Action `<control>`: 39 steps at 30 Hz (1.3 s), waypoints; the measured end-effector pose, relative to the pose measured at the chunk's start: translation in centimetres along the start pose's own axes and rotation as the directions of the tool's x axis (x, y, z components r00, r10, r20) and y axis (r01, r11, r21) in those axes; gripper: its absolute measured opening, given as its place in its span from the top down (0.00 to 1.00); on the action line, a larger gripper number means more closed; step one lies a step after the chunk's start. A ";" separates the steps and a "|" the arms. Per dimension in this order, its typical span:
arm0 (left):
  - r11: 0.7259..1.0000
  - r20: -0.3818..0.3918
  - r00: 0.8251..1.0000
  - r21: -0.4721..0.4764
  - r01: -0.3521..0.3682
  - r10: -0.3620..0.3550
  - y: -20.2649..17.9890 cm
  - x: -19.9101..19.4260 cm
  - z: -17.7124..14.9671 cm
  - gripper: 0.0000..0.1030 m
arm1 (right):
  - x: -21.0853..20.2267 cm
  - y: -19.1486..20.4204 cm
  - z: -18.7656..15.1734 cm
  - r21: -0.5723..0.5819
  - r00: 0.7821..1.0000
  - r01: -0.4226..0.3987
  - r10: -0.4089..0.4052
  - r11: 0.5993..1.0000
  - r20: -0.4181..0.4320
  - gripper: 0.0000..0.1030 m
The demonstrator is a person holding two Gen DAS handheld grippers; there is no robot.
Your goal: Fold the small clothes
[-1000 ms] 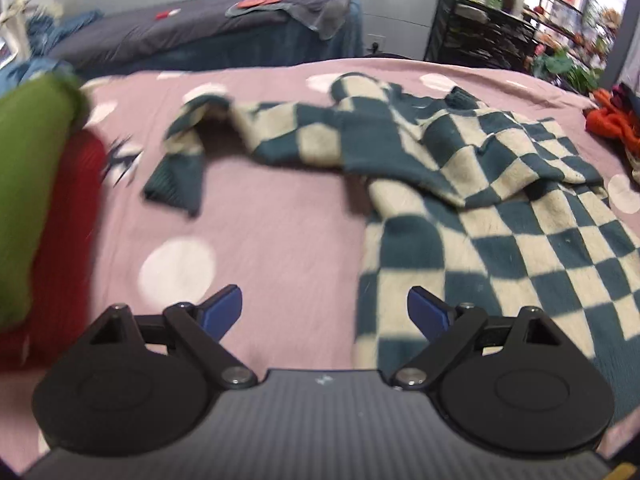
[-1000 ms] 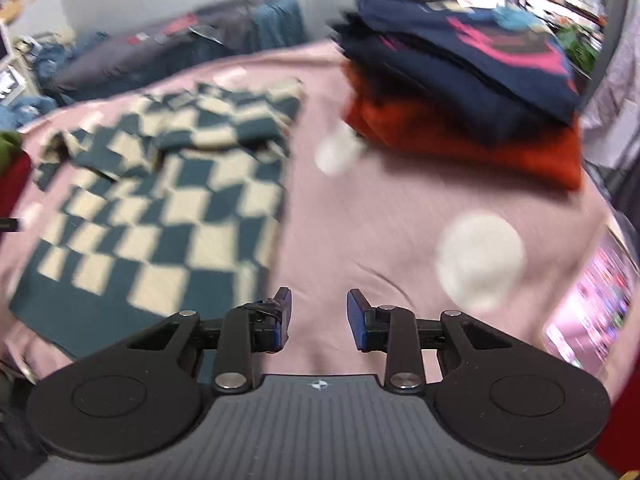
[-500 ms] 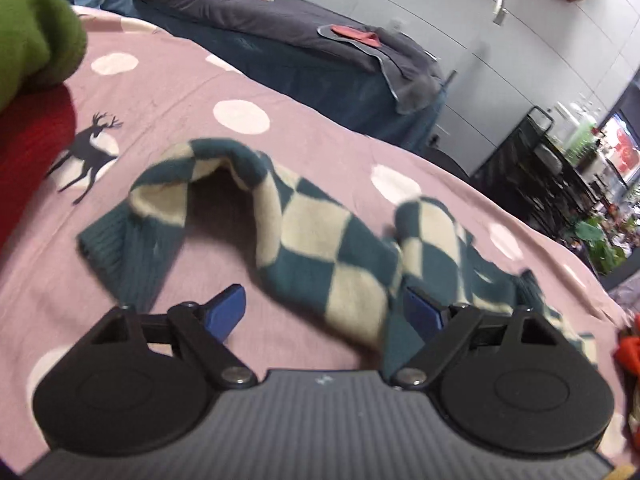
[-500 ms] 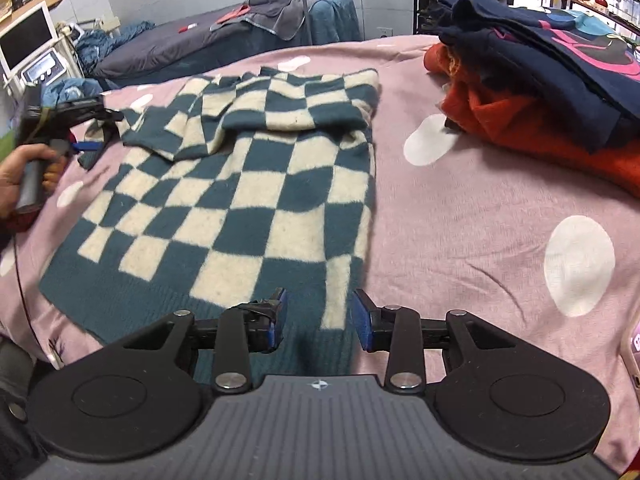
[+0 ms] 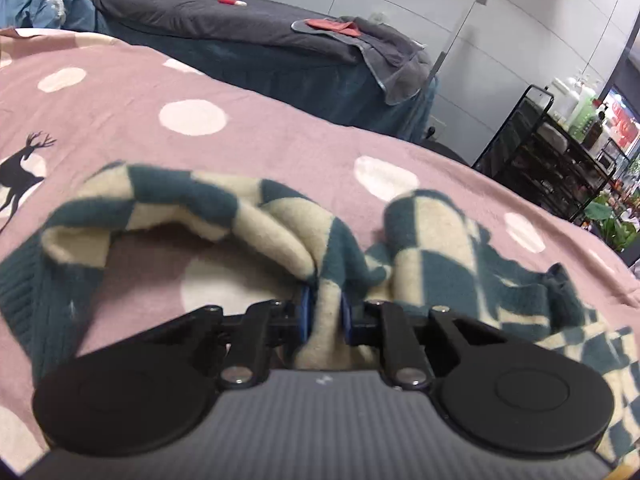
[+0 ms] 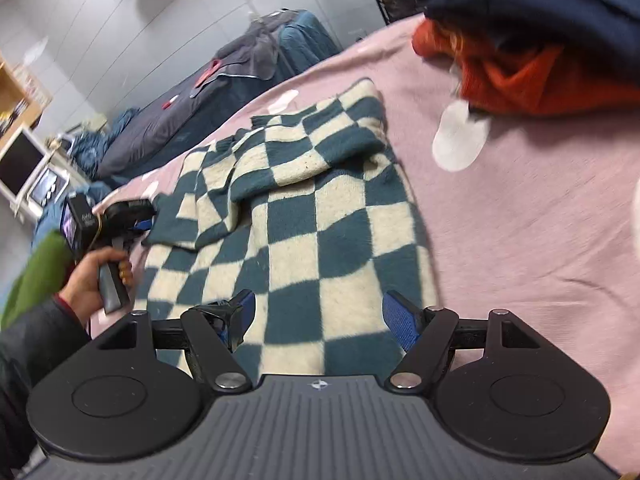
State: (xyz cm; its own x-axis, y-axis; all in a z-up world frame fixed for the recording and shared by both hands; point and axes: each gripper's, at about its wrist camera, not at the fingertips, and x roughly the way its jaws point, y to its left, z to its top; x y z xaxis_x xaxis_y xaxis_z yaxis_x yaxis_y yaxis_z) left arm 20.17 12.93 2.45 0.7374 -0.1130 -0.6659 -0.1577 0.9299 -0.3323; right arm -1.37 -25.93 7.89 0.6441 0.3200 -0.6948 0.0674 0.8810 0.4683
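Note:
A teal-and-cream checked sweater lies spread on the pink dotted bedspread. In the left wrist view its sleeve arches across the bed, with the ribbed teal cuff at the left. My left gripper is closing, and its blue pads pinch a bunched fold of that sleeve. From the right wrist view the same gripper shows at the sweater's left edge, held by a hand. My right gripper is opening wide above the sweater's near hem, and its pads press on nothing.
A stack of folded navy and orange clothes sits at the bed's far right. A green garment lies at the left edge. Beyond the bed stand another bed with dark covers and a black shelf rack.
My left gripper moved onto the sleeve and shut on a fold of it. My right gripper rolled, came lower over the hem and spread its fingers wide.

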 end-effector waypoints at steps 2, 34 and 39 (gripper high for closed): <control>1.000 0.035 0.999 -0.019 0.022 -0.021 0.0 -1.0 0.4 0.86 | 0.6 0.2 0.4 0.021 1.000 -0.014 0.014 1.000 0.012 0.00; 0.958 0.161 0.966 0.171 -0.231 0.204 4.6 -12.3 1.2 0.02 | 6.0 4.0 1.1 -0.254 0.992 0.071 -0.041 0.965 0.121 0.00; 0.970 0.032 0.999 0.243 -0.016 0.008 3.7 -16.6 -4.3 0.01 | 6.4 3.5 -0.7 -0.288 0.983 0.121 -0.074 0.950 0.167 0.00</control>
State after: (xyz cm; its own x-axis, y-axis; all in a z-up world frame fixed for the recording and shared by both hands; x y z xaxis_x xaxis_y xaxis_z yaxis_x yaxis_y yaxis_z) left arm 4.53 16.72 9.40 0.7570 -0.0938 -0.6466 -0.0053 0.9887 -0.1496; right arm 2.42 -20.56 4.73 0.7553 0.1910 -0.6269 -0.0779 0.9760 0.2035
